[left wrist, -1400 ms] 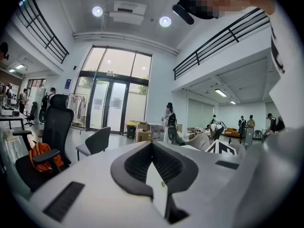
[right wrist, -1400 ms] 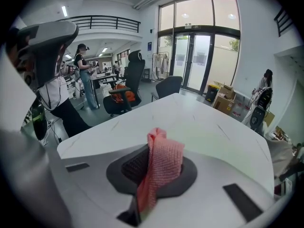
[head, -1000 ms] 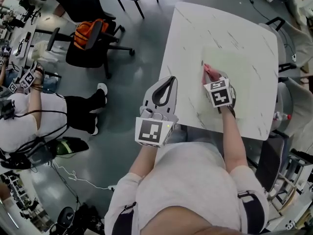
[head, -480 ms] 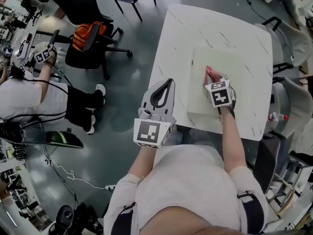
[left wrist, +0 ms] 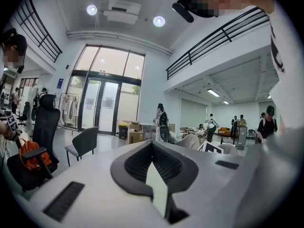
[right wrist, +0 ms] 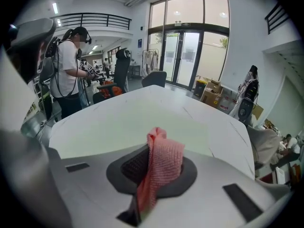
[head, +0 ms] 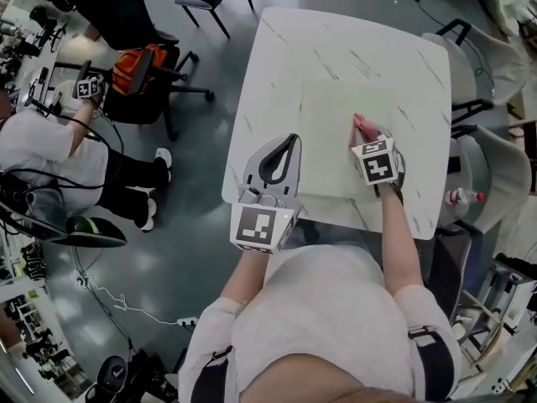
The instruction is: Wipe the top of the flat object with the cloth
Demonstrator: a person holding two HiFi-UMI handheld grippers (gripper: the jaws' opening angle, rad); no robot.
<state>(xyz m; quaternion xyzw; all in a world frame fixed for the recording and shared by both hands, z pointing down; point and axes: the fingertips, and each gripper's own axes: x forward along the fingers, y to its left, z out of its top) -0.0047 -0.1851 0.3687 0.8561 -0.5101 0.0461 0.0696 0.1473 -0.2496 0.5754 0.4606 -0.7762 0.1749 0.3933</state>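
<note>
Head view, looking steeply down, lays out the whole scene: a white marbled table [head: 336, 44] carries the flat object [head: 331, 145], a pale green sheet lying square on it and reaching close to the table's near edge. The right gripper [head: 366, 138] is set low over the sheet's right half, with the pink cloth [head: 359, 124] bunched at its tip and touching the sheet's top. The left gripper [head: 289, 138] is held beside the sheet's left edge, over the table's near-left part. From above, its jaws meet at the tips around a teardrop opening. Right gripper view adds what the head view cannot: the jaws are clamped on the cloth, which stands up between them in a folded ridge with its knit showing. The green sheet stretches ahead across the table toward glass doors. Whether the cloth is pressed flat on the sheet cannot be told from there, since the gripper body hides the contact. Left gripper view looks out level across the room rather than down, so it shows neither cloth nor table. It does confirm that this gripper's jaws are closed with nothing held between them. Only the head view shows the office chair [head: 147, 65] with an orange bag on it and a seated person [head: 50, 145] at the far left. The right gripper view shows another person standing by the table's far-left side.
</note>
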